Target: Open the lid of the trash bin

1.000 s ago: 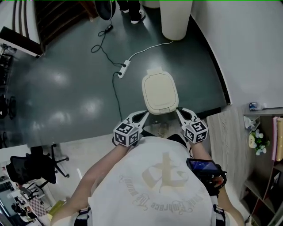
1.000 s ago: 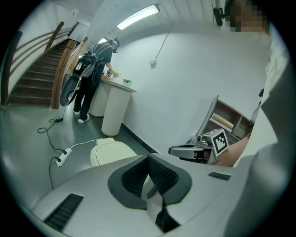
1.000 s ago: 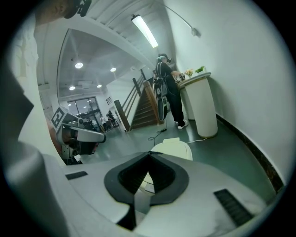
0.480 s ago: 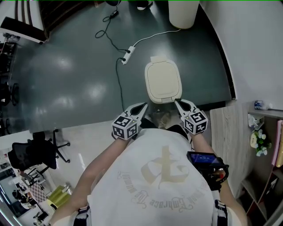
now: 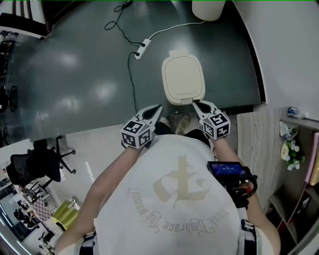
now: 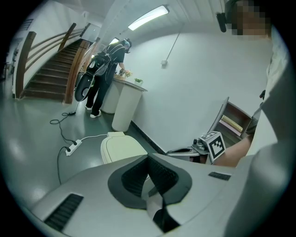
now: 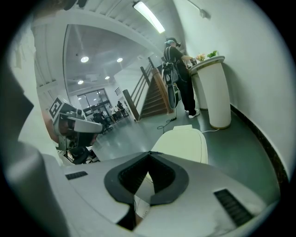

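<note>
The trash bin's cream lid (image 5: 183, 78) lies closed on the dark floor just ahead of me; it also shows in the left gripper view (image 6: 121, 149) and the right gripper view (image 7: 185, 142). My left gripper (image 5: 157, 107) is shut and empty, its tip short of the lid's near left corner. My right gripper (image 5: 195, 103) is shut and empty too, its tip almost at the lid's near right edge; whether it touches is unclear. In the gripper views the jaws of the left gripper (image 6: 149, 157) and the right gripper (image 7: 149, 153) meet with nothing between them.
A power strip with a cable (image 5: 141, 50) lies on the floor left of the bin. A tall white bin (image 5: 207, 7) stands farther back by the white wall. A wooden shelf unit (image 5: 299, 149) is at my right, an office chair (image 5: 30, 167) at my left. A person (image 6: 104, 69) stands at a counter.
Both grippers have moved forward, closer to the bin's near edge, the right one nearest. The lid has stayed closed and both grippers stayed shut.
</note>
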